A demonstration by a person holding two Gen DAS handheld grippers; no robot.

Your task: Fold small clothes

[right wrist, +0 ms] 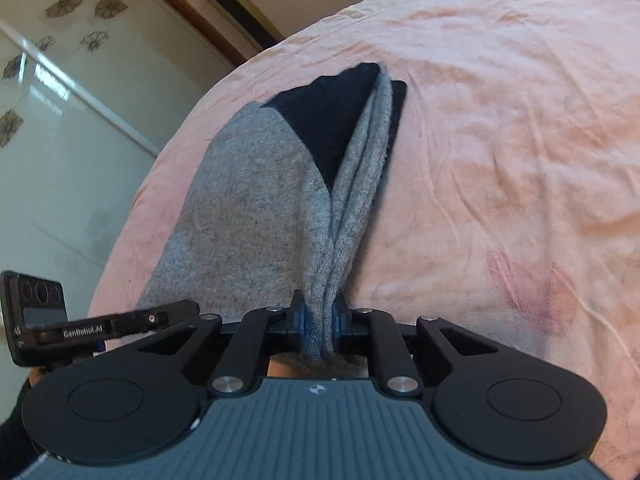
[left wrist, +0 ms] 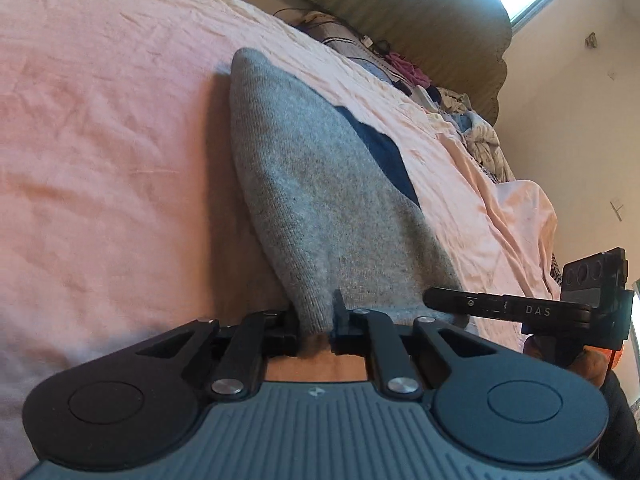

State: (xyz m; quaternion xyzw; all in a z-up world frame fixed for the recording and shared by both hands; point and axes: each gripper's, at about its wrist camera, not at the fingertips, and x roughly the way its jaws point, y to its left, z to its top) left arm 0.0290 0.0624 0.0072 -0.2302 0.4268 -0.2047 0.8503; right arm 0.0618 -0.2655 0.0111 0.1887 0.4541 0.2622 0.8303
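Observation:
A small grey knit garment (left wrist: 320,200) with a dark navy part (left wrist: 380,148) lies stretched over the pink bedsheet (left wrist: 100,160). My left gripper (left wrist: 316,322) is shut on one grey edge of it. In the right wrist view the same garment (right wrist: 248,208) shows its navy part (right wrist: 336,120) at the far end. My right gripper (right wrist: 319,320) is shut on a bunched grey edge. The right gripper's body (left wrist: 560,304) shows at the right of the left wrist view. The left gripper's body (right wrist: 80,324) shows at the left of the right wrist view.
A pile of mixed clothes (left wrist: 460,108) lies along the far side of the bed by an olive curtain (left wrist: 400,8). A floral glass wardrobe door (right wrist: 60,100) stands beyond the bed's edge. A reddish stain (right wrist: 528,292) marks the sheet.

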